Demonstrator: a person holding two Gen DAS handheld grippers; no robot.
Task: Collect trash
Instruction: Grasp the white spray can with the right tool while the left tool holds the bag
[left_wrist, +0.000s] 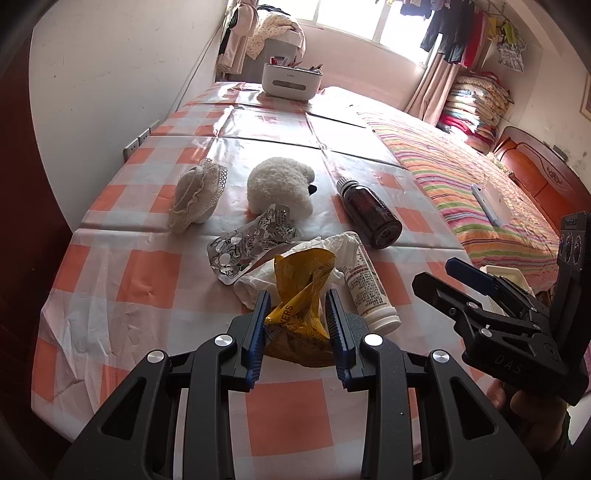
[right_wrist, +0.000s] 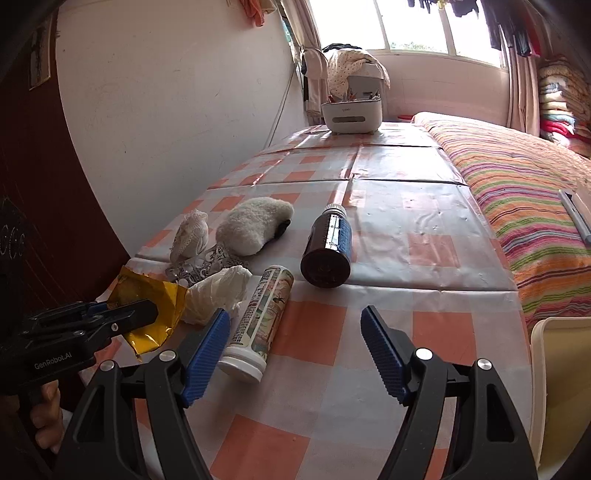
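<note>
A crumpled yellow snack wrapper (left_wrist: 299, 280) sits between the blue pads of my left gripper (left_wrist: 297, 299), which is shut on it just above the checked tablecloth (left_wrist: 147, 277). Behind the wrapper lie a white tissue (left_wrist: 332, 243), a silver blister pack (left_wrist: 251, 247), a white tube (left_wrist: 369, 291) and a brown bottle (left_wrist: 373, 214) on its side. My right gripper (right_wrist: 295, 314) is open over the cloth with nothing between its fingers. The white tube (right_wrist: 258, 325) lies just beside its left finger. The right wrist view shows the left gripper (right_wrist: 140, 312) holding the wrapper (right_wrist: 147, 295).
A white plush toy (left_wrist: 280, 188) and a lace-trimmed cloth piece (left_wrist: 195, 195) sit further back. A white organiser box (left_wrist: 291, 79) stands at the far end of the table. A cream container (right_wrist: 561, 387) is at the right edge, beside the striped bed (left_wrist: 461, 177).
</note>
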